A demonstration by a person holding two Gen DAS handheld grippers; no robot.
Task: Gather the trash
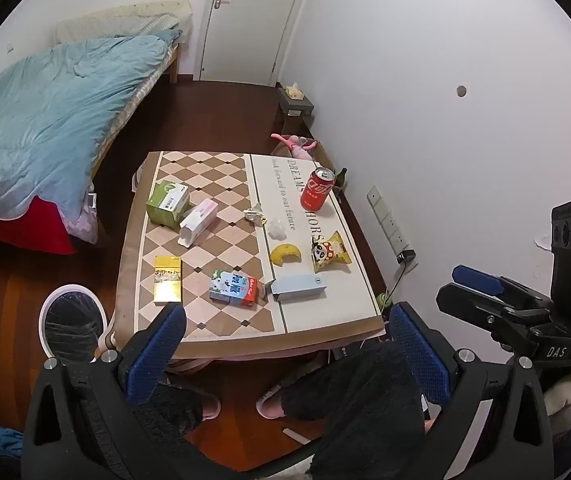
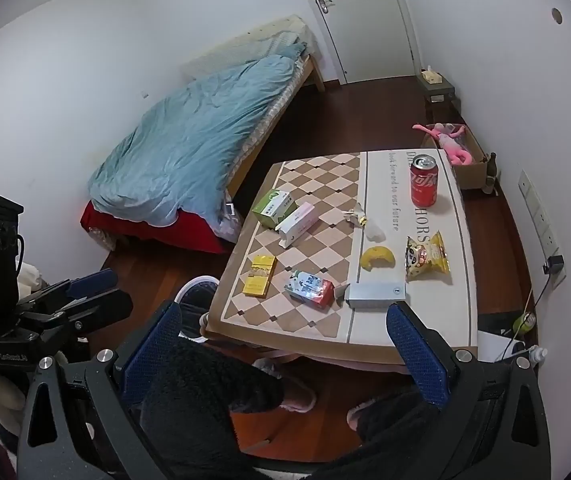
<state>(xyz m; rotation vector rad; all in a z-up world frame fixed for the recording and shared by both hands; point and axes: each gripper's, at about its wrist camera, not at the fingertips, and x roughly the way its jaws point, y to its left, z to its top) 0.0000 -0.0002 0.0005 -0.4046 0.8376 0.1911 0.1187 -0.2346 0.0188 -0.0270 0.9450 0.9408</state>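
Currently your left gripper (image 1: 285,356) and right gripper (image 2: 285,356) both gape empty, near of the surface (image 1: 325,320); the snack bag (image 1: 331,255) lies far-right.

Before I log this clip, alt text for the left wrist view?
Open left gripper hovers short of a checkered low table strewn with a red soda can, yellow snack bag and small cartons; a black-lined white bin stands left.

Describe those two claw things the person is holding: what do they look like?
Each is a black plastic frame with silver bolts and two fingers faced in blue textured pads. The right gripper, seen from the side, carries a boxy black camera block on top, a thin cable and white "DAS" lettering. The left gripper looks the same, with small white print I can't read. The person wears fuzzy black trousers.
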